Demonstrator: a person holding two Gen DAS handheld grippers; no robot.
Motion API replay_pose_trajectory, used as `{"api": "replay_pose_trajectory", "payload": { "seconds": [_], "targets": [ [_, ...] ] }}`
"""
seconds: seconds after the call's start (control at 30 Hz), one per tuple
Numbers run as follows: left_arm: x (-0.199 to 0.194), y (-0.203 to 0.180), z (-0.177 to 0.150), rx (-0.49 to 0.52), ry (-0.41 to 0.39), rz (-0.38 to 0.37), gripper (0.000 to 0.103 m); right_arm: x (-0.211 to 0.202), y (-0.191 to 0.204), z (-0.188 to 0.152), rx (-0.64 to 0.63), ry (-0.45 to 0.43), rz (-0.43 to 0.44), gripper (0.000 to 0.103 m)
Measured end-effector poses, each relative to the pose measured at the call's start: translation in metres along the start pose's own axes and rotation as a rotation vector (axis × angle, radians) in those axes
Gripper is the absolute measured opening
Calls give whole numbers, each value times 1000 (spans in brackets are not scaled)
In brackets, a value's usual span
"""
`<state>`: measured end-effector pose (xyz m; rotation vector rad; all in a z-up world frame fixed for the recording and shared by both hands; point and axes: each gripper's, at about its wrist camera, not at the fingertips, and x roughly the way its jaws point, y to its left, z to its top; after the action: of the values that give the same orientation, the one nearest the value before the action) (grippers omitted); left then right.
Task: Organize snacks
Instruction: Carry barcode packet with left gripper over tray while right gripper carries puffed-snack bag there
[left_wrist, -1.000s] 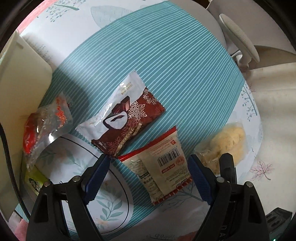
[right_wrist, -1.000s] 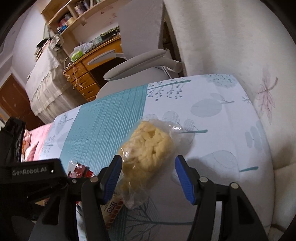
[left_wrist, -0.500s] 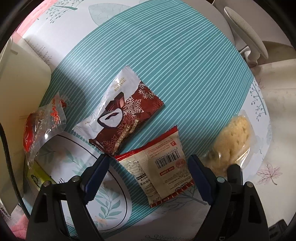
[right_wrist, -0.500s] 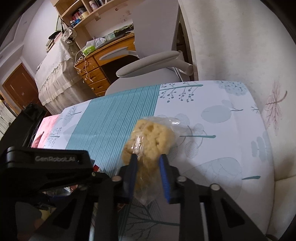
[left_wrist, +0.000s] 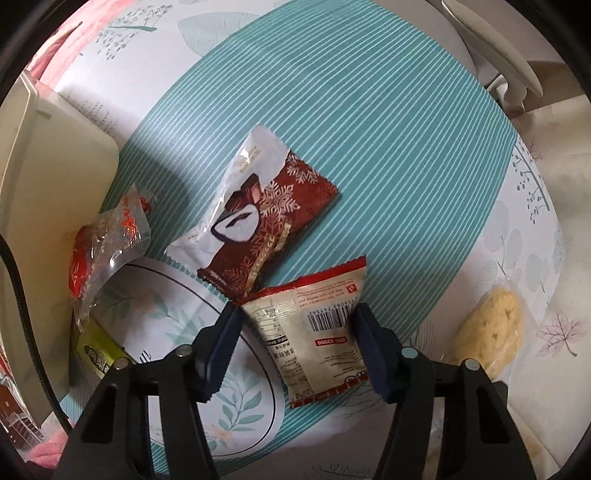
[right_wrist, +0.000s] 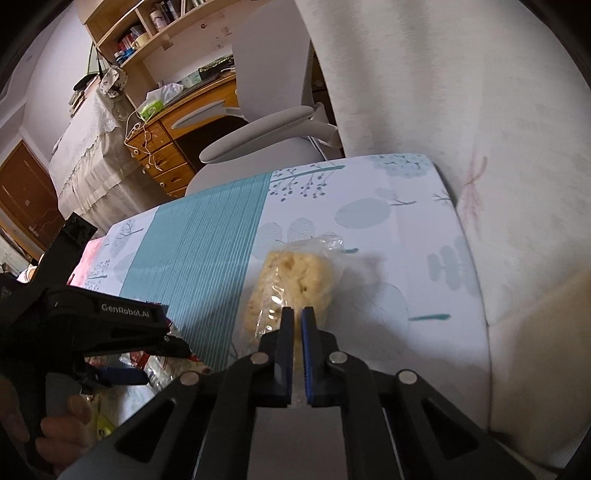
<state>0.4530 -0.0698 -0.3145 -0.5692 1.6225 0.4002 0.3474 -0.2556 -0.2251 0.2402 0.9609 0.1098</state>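
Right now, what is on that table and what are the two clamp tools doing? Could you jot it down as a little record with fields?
surface: table cloth, teal stripes with leaf prints
right gripper: shut on the clear wrapper of the yellow puffed snack
left gripper: jaws just closing around the red-edged barcode packet; pads on either side of it, contact unclear
waiting snacks: brown snowflake packet, clear bag with red contents, green packet
container: cream bin at the left edge
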Motion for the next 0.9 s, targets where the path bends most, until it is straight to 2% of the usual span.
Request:
{"api": "replay_pose_trajectory", "payload": {
  "seconds": [0.1,0.13,0.17,0.47,0.67,0.9],
  "targets": [
    [2,-3,0,25,76,-11,55,-10,0,-4,3,7,0,2],
    [1,-3,-1,35,81,-13,49,-15,2,-5,4,9,-1,1],
    [-1,-5,-3,48,82,-15,48,-19,3,-6,3,9,1,1],
    [-19,10,-30,118,132,-19,48,-60,21,-16,-26,2,2,0],
    [-45,27,-60,231,83,20,48,-93,40,-26,-44,0,16,0],
    [-83,58,-84,357,27,9,48,-126,66,-42,-57,-11,51,0]
  ]
}}
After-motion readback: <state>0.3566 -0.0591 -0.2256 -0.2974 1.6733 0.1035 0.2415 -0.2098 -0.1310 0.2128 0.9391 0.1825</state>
